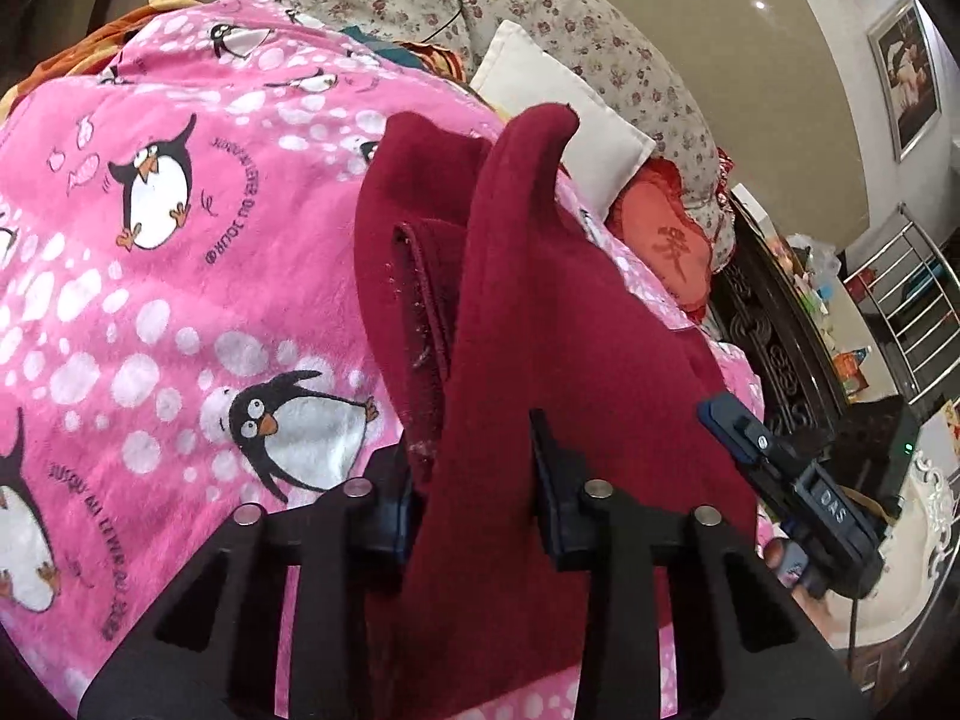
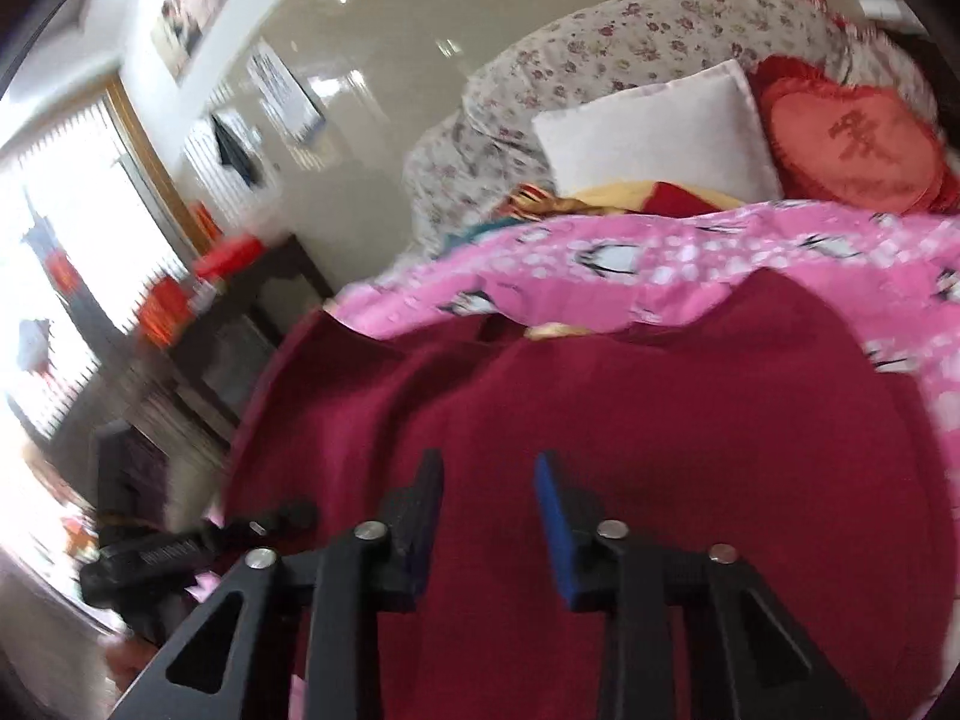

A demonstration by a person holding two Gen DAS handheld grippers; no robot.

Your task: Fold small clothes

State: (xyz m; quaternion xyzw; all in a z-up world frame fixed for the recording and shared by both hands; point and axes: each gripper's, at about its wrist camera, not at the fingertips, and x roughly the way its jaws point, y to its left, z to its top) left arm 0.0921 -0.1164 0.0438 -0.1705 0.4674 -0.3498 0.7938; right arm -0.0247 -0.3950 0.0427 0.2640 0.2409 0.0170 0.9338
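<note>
A dark red fleece garment (image 1: 540, 312) lies on a pink penguin blanket (image 1: 180, 252). My left gripper (image 1: 474, 480) has a raised fold of the garment between its fingers, and the cloth stands up in a peak above them. A hemmed edge of the garment (image 1: 420, 300) shows to the left of the fold. In the right wrist view the garment (image 2: 630, 408) spreads flat under my right gripper (image 2: 489, 504), which is open and empty just above it. The right gripper also shows in the left wrist view (image 1: 774, 468) at the garment's right edge.
A white pillow (image 2: 654, 132), a red heart cushion (image 2: 852, 144) and a flowered quilt (image 2: 600, 42) sit beyond the blanket. Dark carved furniture (image 1: 774, 324) stands to the right of the bed, a dark cabinet (image 2: 240, 336) to the left.
</note>
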